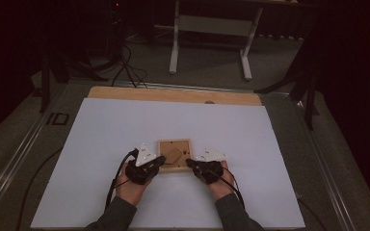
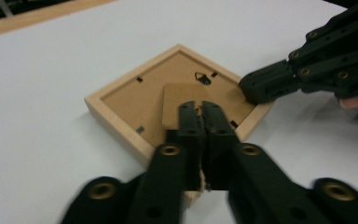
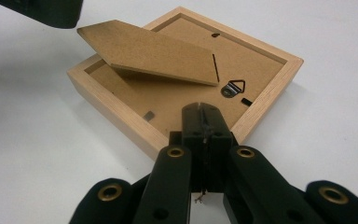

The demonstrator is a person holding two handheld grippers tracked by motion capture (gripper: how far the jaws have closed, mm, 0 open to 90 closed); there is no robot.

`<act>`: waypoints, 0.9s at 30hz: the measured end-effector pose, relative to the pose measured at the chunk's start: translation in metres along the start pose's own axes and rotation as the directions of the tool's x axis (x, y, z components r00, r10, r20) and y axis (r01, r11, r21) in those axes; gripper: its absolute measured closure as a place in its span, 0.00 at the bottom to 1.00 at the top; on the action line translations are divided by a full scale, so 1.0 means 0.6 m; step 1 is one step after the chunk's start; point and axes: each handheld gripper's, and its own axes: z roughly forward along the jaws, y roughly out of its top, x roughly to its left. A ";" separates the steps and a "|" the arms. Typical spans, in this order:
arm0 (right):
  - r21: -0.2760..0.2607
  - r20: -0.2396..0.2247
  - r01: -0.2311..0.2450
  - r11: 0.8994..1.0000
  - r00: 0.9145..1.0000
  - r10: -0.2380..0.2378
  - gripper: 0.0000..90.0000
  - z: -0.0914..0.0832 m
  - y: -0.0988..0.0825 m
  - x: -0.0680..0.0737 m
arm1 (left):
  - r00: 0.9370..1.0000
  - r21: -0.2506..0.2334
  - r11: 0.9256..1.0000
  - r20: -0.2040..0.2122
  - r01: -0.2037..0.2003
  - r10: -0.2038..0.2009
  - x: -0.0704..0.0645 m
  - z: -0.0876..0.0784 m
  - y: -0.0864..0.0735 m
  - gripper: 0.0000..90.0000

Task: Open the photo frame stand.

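Note:
A light wooden picture frame [image 1: 175, 155] lies face down on the white table top [image 1: 101, 144]. Its brown backing shows a metal hanger [image 3: 233, 87] and a cardboard stand flap [image 3: 154, 51], which is lifted at an angle off the backing. My left gripper [image 2: 199, 109] comes in from the frame's left corner with its jaws together on the flap's pointed end. My right gripper [image 3: 204, 112] is shut with nothing in it, its tips over the frame's near rim [image 3: 261, 105] just below the hanger. In the high view the left gripper [image 1: 161, 161] and the right gripper [image 1: 189, 162] flank the frame.
The white top has bare room to the left, right and far side of the frame. A wooden strip [image 1: 173, 95] runs along its far edge. Beyond stand a white table base [image 1: 212, 29] and dark tripod legs [image 1: 308, 86] on the floor.

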 end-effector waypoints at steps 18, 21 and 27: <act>0.002 0.000 0.005 1.000 1.000 -0.005 1.00 0.000 0.000 0.000 | 1.000 0.054 0.998 0.001 -0.022 0.022 -0.009 0.003 -0.017 1.00; 0.003 0.000 0.006 1.000 1.000 -0.006 1.00 0.000 0.001 0.000 | 1.000 0.067 0.997 -0.001 -0.031 0.031 -0.014 0.008 -0.020 1.00; 0.003 -0.001 0.008 1.000 1.000 -0.008 0.99 0.000 0.001 0.000 | 1.000 0.079 0.997 -0.013 -0.025 0.026 -0.010 0.014 -0.022 0.99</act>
